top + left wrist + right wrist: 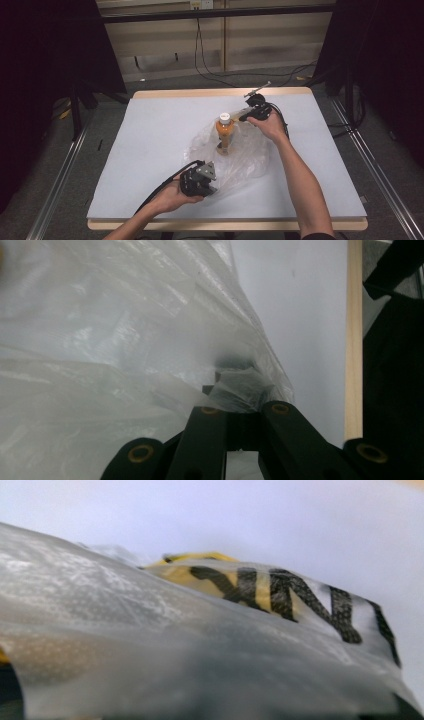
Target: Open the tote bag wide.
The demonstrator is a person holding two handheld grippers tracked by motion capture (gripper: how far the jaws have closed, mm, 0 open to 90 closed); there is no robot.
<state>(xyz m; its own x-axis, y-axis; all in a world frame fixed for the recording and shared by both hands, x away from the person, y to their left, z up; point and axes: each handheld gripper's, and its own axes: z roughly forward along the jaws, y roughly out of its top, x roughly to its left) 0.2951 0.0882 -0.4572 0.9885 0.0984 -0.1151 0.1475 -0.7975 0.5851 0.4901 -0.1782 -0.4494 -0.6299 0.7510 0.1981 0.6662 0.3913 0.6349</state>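
Two grips matter here, and yours nearest comes first: your left gripper (202,182) has its fingers (207,432) pressed together on a fold of the clear plastic bag (235,155), right at the bag's near edge, as the left gripper view shows film bunched at the tips. Beyond those fingers, well up the bag, the orange bottle (224,134) stands upright with its white cap on top, its long axis vertical, the film lying around its base. Your right gripper (241,118) sits just beside the bottle's cap on the far side, the nearer of the two to it; its fingers read as closed, apparently pinching the bag's far edge, since film with black lettering lies across the right gripper view. Underneath is the pale table (150,150), with a grey floor and trailing cables behind.
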